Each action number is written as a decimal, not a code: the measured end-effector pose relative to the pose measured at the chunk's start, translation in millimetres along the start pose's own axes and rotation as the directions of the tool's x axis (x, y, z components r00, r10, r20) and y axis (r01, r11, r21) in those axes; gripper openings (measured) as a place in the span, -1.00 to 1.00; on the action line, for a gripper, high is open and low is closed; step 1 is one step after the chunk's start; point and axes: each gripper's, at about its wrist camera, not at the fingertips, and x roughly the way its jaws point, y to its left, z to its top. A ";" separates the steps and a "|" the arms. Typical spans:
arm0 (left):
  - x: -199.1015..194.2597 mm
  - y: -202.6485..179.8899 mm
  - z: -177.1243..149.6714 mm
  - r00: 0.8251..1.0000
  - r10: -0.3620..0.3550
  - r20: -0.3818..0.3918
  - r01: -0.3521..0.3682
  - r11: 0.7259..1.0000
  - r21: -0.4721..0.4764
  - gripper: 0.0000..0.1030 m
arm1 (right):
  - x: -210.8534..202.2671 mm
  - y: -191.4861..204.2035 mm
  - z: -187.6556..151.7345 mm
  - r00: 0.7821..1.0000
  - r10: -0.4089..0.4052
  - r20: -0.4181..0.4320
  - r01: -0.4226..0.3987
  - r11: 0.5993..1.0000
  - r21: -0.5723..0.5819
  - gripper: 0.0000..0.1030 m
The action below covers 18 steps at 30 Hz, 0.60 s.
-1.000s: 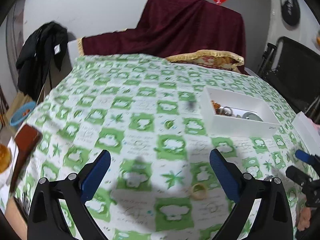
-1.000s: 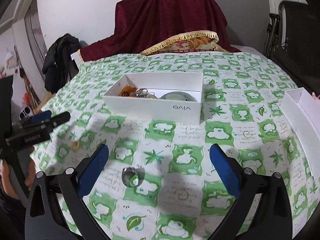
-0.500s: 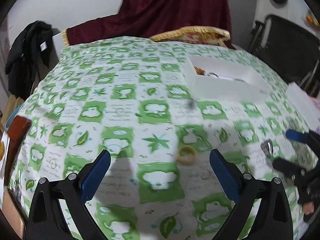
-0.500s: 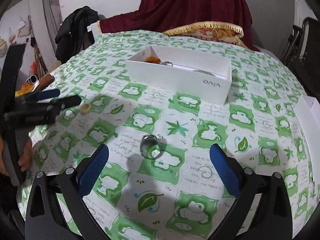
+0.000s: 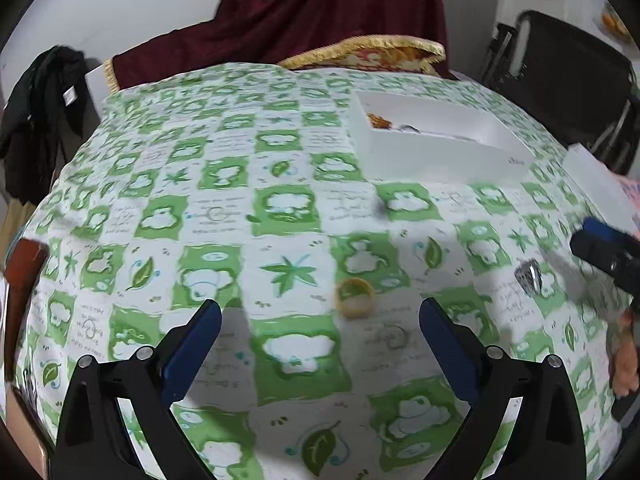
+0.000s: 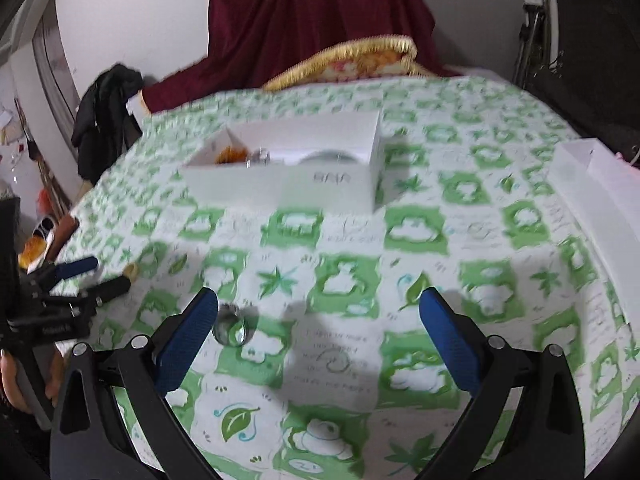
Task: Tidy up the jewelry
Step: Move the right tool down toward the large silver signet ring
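Note:
A small yellow ring point(image 5: 355, 297) lies on the green-and-white tablecloth, just ahead of my open left gripper point(image 5: 320, 320) and a little right of its centre line. A silver ring point(image 6: 232, 326) rests on the cloth right beside the left fingertip point(image 6: 200, 312) of my open right gripper point(image 6: 318, 318); the same silver ring point(image 5: 529, 276) shows at the right of the left wrist view. The white jewelry box point(image 6: 288, 164) stands farther back with an orange piece, a silver piece and a pale green bangle inside. The white jewelry box point(image 5: 436, 136) also appears at the upper right.
A white box lid point(image 6: 600, 200) lies at the right table edge. A dark red drape point(image 5: 320, 12) covers furniture behind the table, and a black garment point(image 5: 44, 112) hangs at the left. The other gripper point(image 6: 76, 284) and a hand point(image 6: 16, 380) sit at the left edge.
Both grippers have come lower and closer to the cloth. The yellow ring now sits nearer the left fingers, and the silver ring has shifted to the right gripper's left fingertip.

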 end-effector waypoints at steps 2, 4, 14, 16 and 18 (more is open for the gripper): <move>3.8 -3.8 -0.8 1.000 -0.009 -0.024 0.009 1.000 0.022 0.93 | -4.5 0.8 1.1 1.000 0.009 0.022 -0.009 1.000 -0.006 0.91; 6.6 -4.0 -1.0 0.999 -0.006 -0.037 0.007 1.000 0.024 0.93 | -3.5 3.8 1.2 0.999 0.034 0.008 -0.034 0.999 -0.019 0.91; 7.7 2.6 -0.1 0.999 0.008 -0.038 -0.008 1.000 0.007 0.93 | 2.8 30.2 -7.1 0.997 0.058 -0.044 -0.064 0.988 -0.139 0.90; 8.8 2.3 0.6 0.999 0.018 -0.043 -0.017 1.000 0.017 0.93 | 1.3 37.6 -9.1 0.997 0.062 -0.041 -0.069 0.981 -0.179 0.78; 8.9 2.6 0.9 0.999 0.018 -0.043 -0.017 1.000 0.018 0.93 | 2.5 44.9 -11.2 0.996 0.066 -0.055 -0.077 0.973 -0.215 0.69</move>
